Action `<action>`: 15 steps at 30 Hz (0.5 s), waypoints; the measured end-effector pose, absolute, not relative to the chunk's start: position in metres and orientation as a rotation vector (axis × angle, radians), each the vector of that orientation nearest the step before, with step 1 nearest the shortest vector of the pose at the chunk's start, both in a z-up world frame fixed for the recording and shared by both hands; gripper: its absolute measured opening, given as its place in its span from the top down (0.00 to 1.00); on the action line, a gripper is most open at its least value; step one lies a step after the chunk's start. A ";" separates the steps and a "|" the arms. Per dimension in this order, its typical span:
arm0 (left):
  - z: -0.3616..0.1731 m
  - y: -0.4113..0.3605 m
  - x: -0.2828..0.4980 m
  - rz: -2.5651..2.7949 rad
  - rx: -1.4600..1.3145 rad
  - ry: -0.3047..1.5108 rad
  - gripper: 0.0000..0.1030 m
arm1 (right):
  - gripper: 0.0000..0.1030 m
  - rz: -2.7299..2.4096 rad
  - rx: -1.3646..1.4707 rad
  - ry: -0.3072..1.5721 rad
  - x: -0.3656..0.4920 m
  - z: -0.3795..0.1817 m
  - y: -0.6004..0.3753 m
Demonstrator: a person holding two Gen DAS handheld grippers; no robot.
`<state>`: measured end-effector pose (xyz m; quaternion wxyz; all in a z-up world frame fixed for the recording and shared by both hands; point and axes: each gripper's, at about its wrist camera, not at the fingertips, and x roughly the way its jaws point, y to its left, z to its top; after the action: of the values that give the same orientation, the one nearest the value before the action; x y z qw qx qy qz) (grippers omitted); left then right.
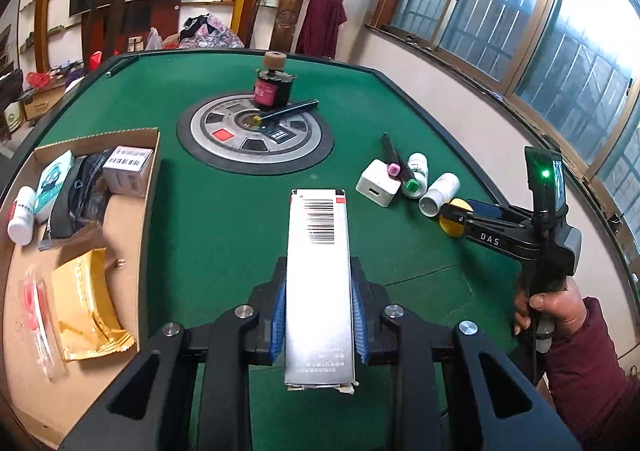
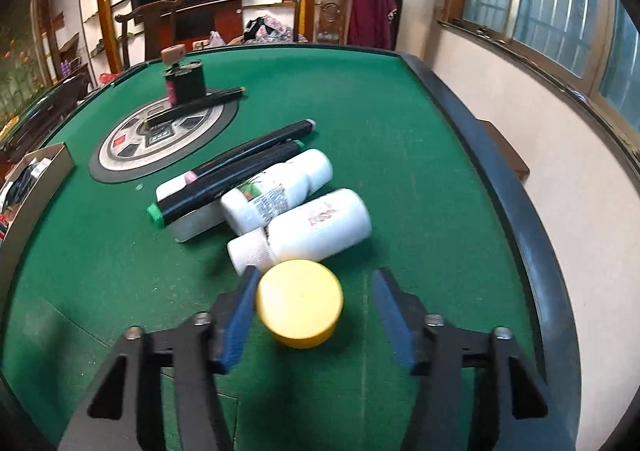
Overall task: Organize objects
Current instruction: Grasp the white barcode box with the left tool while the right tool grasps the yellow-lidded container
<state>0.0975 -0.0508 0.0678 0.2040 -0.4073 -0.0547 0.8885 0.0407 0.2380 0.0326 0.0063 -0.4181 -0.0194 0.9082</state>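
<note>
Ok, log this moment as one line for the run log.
left gripper: shut on silver box above table | right gripper: open around yellow tin | cardboard tray: left, partly filled

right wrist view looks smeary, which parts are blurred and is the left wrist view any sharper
Right wrist view: motion blur smears the round yellow lid and nearest white plastic bottle. Left wrist view: sharp, barcode legible on the long silver box; both show fisheye bending.

On the felt: two white bottles [image 2: 280, 191], two markers [image 2: 224, 191], one yellow lid [image 2: 300, 301], one charger [image 1: 378, 187].
</note>
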 end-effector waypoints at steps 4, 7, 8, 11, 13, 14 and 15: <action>0.063 -0.049 0.097 2.472 -1.149 -0.157 0.74 | 0.54 2.845 -1.328 -0.066 0.041 0.030 0.233; 0.063 -0.045 0.099 2.468 -1.149 -0.144 0.74 | 0.54 2.853 -1.339 -0.035 0.042 0.029 0.234; 0.063 -0.044 0.099 2.465 -1.150 -0.143 0.74 | 0.54 2.859 -1.335 -0.010 0.043 0.030 0.236; 0.061 -0.043 0.098 2.463 -1.156 -0.145 0.74 | 0.57 2.866 -1.351 0.038 0.043 0.028 0.237; 0.060 -0.044 0.098 2.461 -1.159 -0.153 0.74 | 0.58 2.864 -1.355 0.056 0.043 0.028 0.236; 0.059 -0.045 0.098 2.461 -1.160 -0.158 0.74 | 0.58 2.864 -1.359 0.062 0.044 0.029 0.235; 0.060 -0.047 0.099 2.461 -1.158 -0.165 0.74 | 0.58 2.863 -1.365 0.069 0.044 0.029 0.234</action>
<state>0.0986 -0.0465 0.0597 0.2066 -0.4159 -0.0591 0.8837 0.0442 0.2340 0.0292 -0.0156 -0.4301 0.0216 0.9024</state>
